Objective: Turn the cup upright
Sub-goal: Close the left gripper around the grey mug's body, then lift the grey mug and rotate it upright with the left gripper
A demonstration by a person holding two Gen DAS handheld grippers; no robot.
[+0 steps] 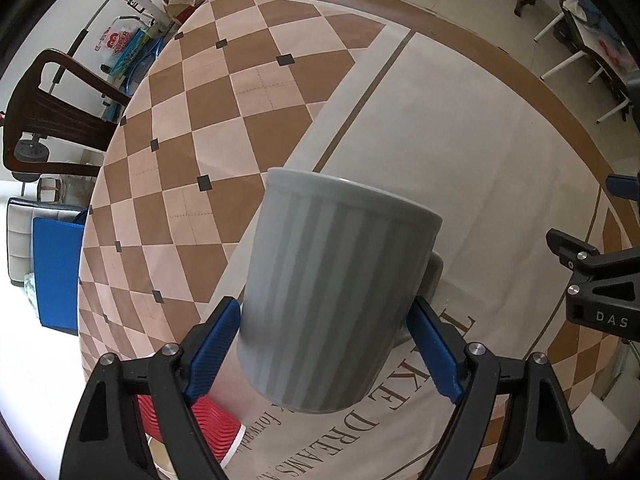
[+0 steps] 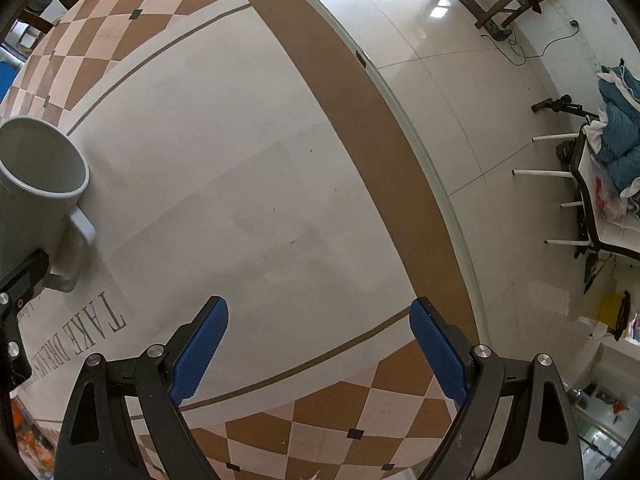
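A grey ribbed mug (image 1: 332, 296) fills the left wrist view, mouth up, with its handle on the right side. My left gripper (image 1: 324, 348) is shut on the mug, its blue pads pressed against both sides of the lower body. The mug also shows at the left edge of the right wrist view (image 2: 40, 184), open mouth up, handle toward the camera. My right gripper (image 2: 318, 344) is open and empty over the white part of the tablecloth, to the right of the mug. Whether the mug's base touches the table is hidden.
A round table with a checkered brown and white cloth (image 1: 208, 128) carries the words "TAKE DREAMS". A red ribbed paper cup (image 1: 216, 428) lies near the table's front edge under my left gripper. A wooden chair (image 1: 52, 112) stands at the far left. The table edge (image 2: 400, 112) runs close on the right.
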